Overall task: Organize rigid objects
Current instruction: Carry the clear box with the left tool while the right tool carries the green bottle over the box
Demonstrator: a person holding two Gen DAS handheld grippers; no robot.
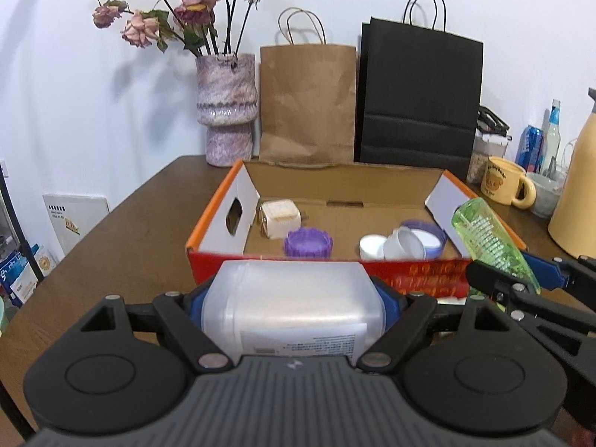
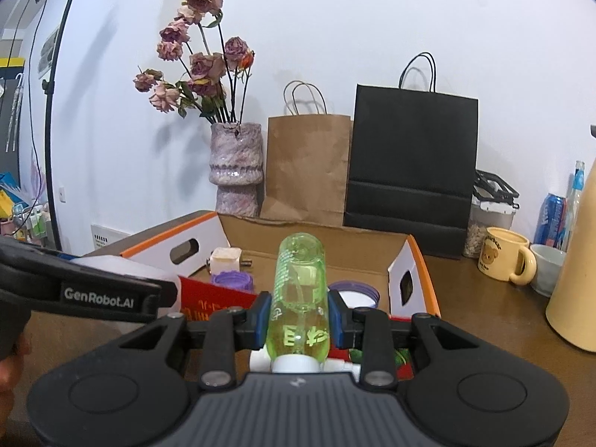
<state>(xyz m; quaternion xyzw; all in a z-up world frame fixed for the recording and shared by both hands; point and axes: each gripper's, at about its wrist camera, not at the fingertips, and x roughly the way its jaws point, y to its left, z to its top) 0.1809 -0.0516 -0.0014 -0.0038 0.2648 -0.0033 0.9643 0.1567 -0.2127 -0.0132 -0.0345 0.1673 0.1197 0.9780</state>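
My left gripper is shut on a wide translucent white plastic container, held just in front of the red front wall of an open cardboard box. My right gripper is shut on a clear green bottle that points toward the box; the same green bottle shows at the right of the left wrist view, over the box's right corner. Inside the box lie a cream square item, a purple jar, a white cap and a lilac-rimmed lid.
Behind the box stand a pink vase with dried roses, a brown paper bag and a black paper bag. A yellow bear mug, a small bowl, cans, a bottle and a tall cream jug crowd the right side of the wooden table.
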